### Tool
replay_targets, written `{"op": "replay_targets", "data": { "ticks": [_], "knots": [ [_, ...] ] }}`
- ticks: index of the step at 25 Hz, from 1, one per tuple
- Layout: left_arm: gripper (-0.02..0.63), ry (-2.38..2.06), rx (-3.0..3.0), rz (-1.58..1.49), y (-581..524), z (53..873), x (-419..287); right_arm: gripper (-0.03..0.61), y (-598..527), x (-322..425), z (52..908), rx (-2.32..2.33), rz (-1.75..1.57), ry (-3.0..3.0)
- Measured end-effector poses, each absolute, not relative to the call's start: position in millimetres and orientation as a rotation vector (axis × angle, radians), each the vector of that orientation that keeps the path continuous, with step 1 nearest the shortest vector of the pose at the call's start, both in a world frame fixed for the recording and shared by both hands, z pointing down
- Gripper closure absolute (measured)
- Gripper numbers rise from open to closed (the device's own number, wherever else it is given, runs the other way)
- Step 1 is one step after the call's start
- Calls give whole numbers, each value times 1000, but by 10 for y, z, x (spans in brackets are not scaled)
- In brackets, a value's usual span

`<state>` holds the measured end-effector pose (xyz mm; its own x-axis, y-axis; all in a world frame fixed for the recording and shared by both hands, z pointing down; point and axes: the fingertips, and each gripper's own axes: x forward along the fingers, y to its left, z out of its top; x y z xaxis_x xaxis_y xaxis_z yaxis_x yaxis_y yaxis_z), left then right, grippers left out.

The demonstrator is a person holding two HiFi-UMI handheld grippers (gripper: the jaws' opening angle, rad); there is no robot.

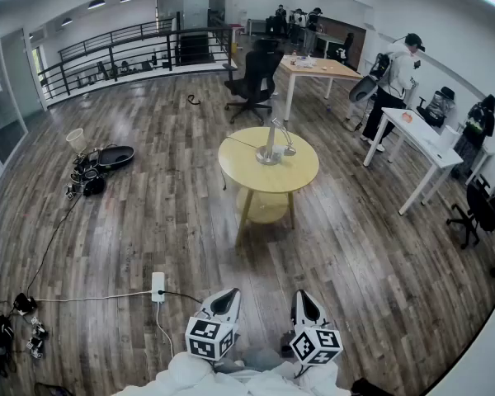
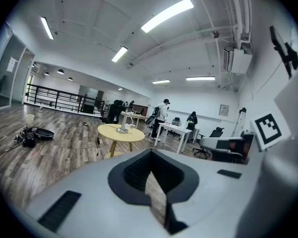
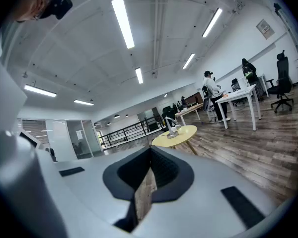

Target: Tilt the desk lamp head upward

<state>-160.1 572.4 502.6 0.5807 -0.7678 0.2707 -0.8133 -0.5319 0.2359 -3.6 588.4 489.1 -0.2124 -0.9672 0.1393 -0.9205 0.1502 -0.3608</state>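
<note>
Jaws of left gripper, right gripper meet, empty.

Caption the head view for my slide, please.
Left gripper and right gripper shut, empty; desk lamp on yellow table ahead.

Left hand-held gripper and right hand-held gripper both closed, empty.

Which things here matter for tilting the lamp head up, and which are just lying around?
For the job:
- desk lamp
- yellow round table under it
- left claw and right claw, both shut

Lying about:
- power strip
- black office chair
- floor gear pile
- white desk
</note>
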Motion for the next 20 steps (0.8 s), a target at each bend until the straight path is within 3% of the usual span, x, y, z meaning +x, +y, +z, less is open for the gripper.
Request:
{"op": "replay_targets", "data": {
  "ticks": [9,20],
  "knots": [
    [614,-1275,2479,209,5227,5157,-1642,566,5271,-286,4978,-1839,-572,2346],
    [614,-1291,2461,229,3984,5167,-1218,566,3996,264,4955,-1838,-594,2321]
  ]
}}
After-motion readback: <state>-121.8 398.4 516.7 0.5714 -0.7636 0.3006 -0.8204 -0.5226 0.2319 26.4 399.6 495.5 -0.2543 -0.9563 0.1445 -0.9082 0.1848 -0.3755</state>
